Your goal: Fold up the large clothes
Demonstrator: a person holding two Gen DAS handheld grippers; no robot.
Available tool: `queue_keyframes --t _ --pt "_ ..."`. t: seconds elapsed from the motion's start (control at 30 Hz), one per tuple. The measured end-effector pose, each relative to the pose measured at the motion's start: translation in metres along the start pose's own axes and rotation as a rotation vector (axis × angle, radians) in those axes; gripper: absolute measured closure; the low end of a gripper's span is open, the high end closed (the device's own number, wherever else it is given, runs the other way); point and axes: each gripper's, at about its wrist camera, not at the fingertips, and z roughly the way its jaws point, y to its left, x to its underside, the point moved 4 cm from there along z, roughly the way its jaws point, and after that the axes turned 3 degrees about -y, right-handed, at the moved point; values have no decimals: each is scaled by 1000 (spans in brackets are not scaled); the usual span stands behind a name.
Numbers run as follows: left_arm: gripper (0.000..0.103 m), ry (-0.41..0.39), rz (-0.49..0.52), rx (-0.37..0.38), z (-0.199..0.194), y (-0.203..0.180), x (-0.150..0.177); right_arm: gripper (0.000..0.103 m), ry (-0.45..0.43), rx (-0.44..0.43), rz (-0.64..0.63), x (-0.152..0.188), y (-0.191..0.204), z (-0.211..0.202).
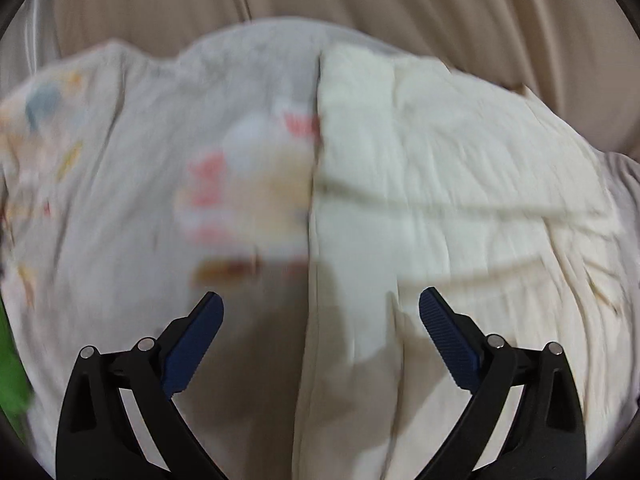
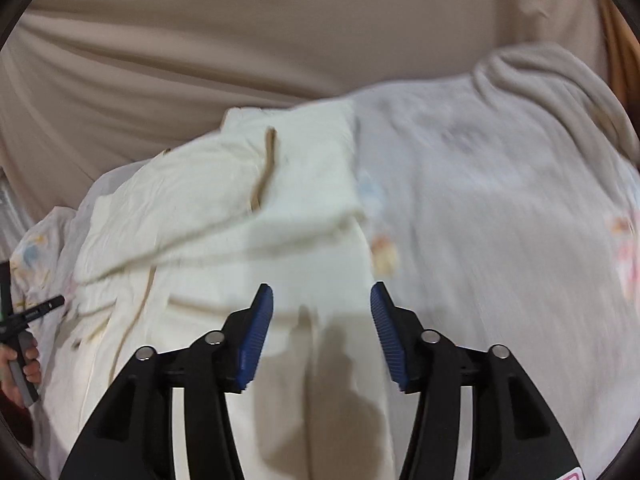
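Both views are blurred by motion, so fine detail is lost. In the left wrist view, the left gripper [image 1: 321, 306] is seen from behind with its blue-padded jaws spread wide and nothing held between them, above a large pale garment [image 1: 132, 184] that is spread over a beige sheet [image 1: 360, 4]; whether a bed or a sofa lies beneath cannot be told. The garment's printed picture [image 1: 248, 200], in red, pink and yellow, is smeared; red letter-like marks are seen near its top, but no writing can be read. Its right half is covered by a cream folded panel [image 1: 440, 184], whose straight edge runs up the middle of the view. The garment's left and lower parts are cut off by the lens rim, and a green patch [image 1: 10, 364] at the left border cannot be identified. In the right wrist view, the right gripper [image 2: 322, 304] is seen with its jaws partly open and empty, held over the cream panel [image 2: 224, 216], which lies toward the left of the garment [image 2: 500, 240]. Small pastel prints are too blurred to name. At the left border, part of the other gripper [image 2: 30, 316] and the person's fingers [image 2: 28, 360] around its handle are seen, mostly cut off. A pink fragment [image 2: 574, 474] at the bottom right corner cannot be read.
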Motion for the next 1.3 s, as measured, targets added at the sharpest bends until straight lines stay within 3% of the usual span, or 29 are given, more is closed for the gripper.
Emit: queue_keyframes --t 0.07,0.17,0.3,0.4,0.47,0.5,0.6,0.63,0.67,0.7,0.73,0.77,0.83,0.9,1.03,1.23,1.3 --pt "7 43 -68 86 -18 10 37 45 22 -15 74 30 -22 -26" --pt "7 67 -121 148 -35 16 78 40 45 -28 170 70 -45 -54" --pt "7 16 -89 113 -46 12 101 38 70 -94 287 108 -60 -67" --pt "8 -13 -131 98 -50 9 106 37 46 -156 338 110 -56 -70" --pt "18 -40 -175 90 -53 9 110 37 52 -243 394 111 -51 -67" --pt "29 -41 -188 100 -51 8 108 37 64 -274 411 112 -47 -64" --pt "42 -41 -222 122 -53 5 109 37 78 -235 364 111 -32 -57" --pt "51 -41 -225 119 -54 3 109 37 79 -234 349 111 -29 -56" --pt "57 -43 -228 117 -55 1 109 39 82 -233 342 111 -26 -55" --pt "71 -46 -229 117 -57 -1 109 55 87 -239 336 110 -22 -53" --pt "83 -46 -227 123 -59 -3 108 83 102 -253 324 110 -17 -51" --pt "85 -53 -226 118 -64 -4 108 90 105 -237 315 111 -15 -51" --pt "94 -75 -220 108 -74 -6 108 93 67 -235 306 109 -10 -60" --pt "95 -103 -214 102 -89 -6 109 95 21 -242 285 105 -6 -75" --pt "95 -139 -220 176 -130 -6 119 97 -80 -286 259 103 0 -122" --pt "95 -189 -210 260 -198 0 155 98 -154 -285 176 138 1 -196" --pt "95 -233 -206 286 -233 4 169 98 -219 -301 175 150 -2 -231"
